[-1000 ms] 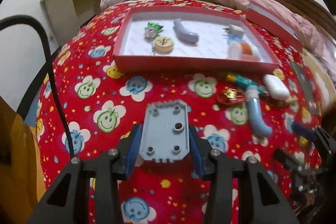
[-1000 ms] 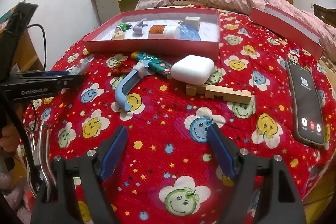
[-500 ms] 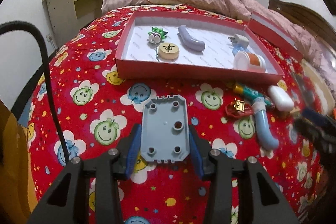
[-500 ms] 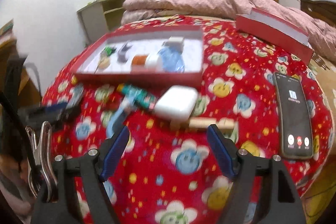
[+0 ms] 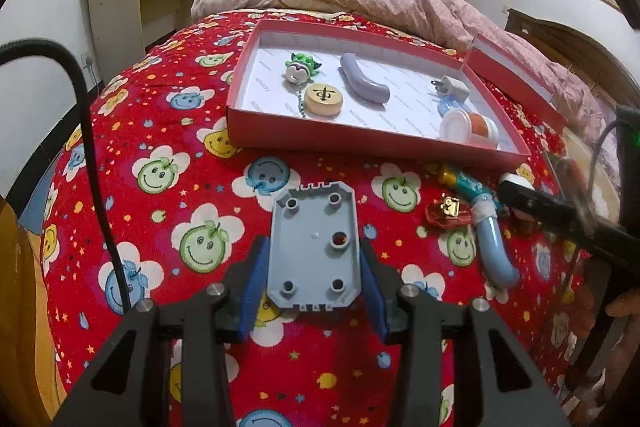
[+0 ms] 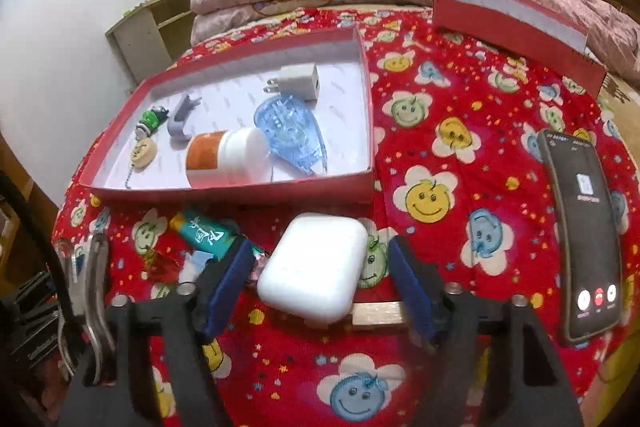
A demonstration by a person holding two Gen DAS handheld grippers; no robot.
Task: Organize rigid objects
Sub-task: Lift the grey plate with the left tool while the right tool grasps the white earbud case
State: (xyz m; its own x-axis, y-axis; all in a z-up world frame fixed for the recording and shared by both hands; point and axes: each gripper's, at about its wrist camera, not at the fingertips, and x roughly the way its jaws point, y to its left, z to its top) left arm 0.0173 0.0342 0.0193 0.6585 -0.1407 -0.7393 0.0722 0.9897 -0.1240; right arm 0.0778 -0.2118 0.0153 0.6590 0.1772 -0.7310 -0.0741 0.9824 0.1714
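Note:
My left gripper point(image 5: 312, 279) is shut on a grey plastic plate point(image 5: 314, 247) and holds it above the red bedspread, short of the red box point(image 5: 360, 143). The box holds a wooden disc point(image 5: 323, 99), a purple tube point(image 5: 362, 84), a white plug point(image 5: 452, 87) and a white bottle point(image 5: 468, 125). My right gripper point(image 6: 320, 279) is open, its jaws on either side of a white case point(image 6: 316, 267). The case lies in front of the red box point(image 6: 240, 193), over a wooden piece point(image 6: 376, 313).
A teal tube point(image 6: 204, 233), a blue curved tube point(image 5: 494, 247) and a red-gold trinket point(image 5: 448, 213) lie in front of the box. A phone point(image 6: 584, 235) lies at the right. The box lid point(image 6: 516, 27) stands behind. A pink quilt covers the bed's far end.
My right gripper has moved forward and down until the white case lies between its open jaws. My left gripper has risen a little and moved forward with the grey plate.

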